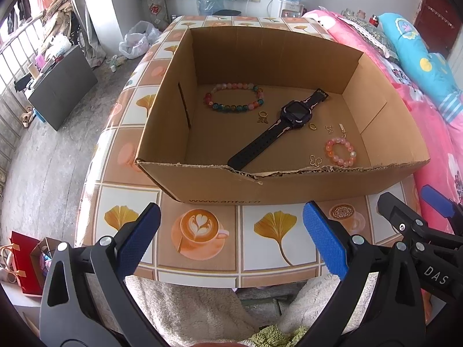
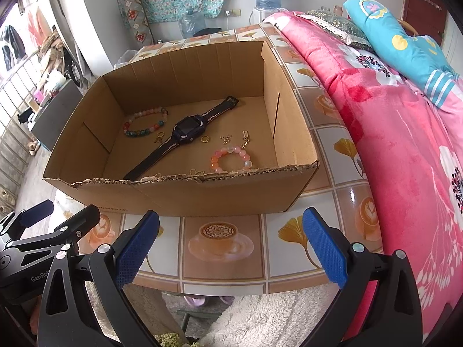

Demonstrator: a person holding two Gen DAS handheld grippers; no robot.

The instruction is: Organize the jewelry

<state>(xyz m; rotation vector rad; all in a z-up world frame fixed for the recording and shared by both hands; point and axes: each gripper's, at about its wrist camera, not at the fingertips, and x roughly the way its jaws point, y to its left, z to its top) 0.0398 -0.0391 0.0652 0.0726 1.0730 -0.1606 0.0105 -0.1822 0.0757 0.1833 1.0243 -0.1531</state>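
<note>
Every piece in view already lies on the floor of the open brown cardboard box [image 1: 289, 193] on the tiled table [image 1: 202, 263]; none sits outside it, so whether sorting remains I cannot tell. The black smartwatch [image 1: 285, 121] lies diagonally between the multicoloured bead bracelet [image 1: 234, 98] and the small pink bead bracelet [image 1: 340, 151], gold rings and charms scattered around. The left gripper [image 1: 231, 237] and right gripper [image 2: 231, 240] hang spread and empty before the box's near wall.

- The cardboard box [image 1: 220, 190] is standing open-topped on the worktop [image 1: 269, 231], its torn front wall rising between both claws and the jewelry.
- A black watch [image 1: 277, 127] is lying diagonally across the floor, splitting it.
- The pink bed [image 2: 405, 159] is crowding the right side.
</note>
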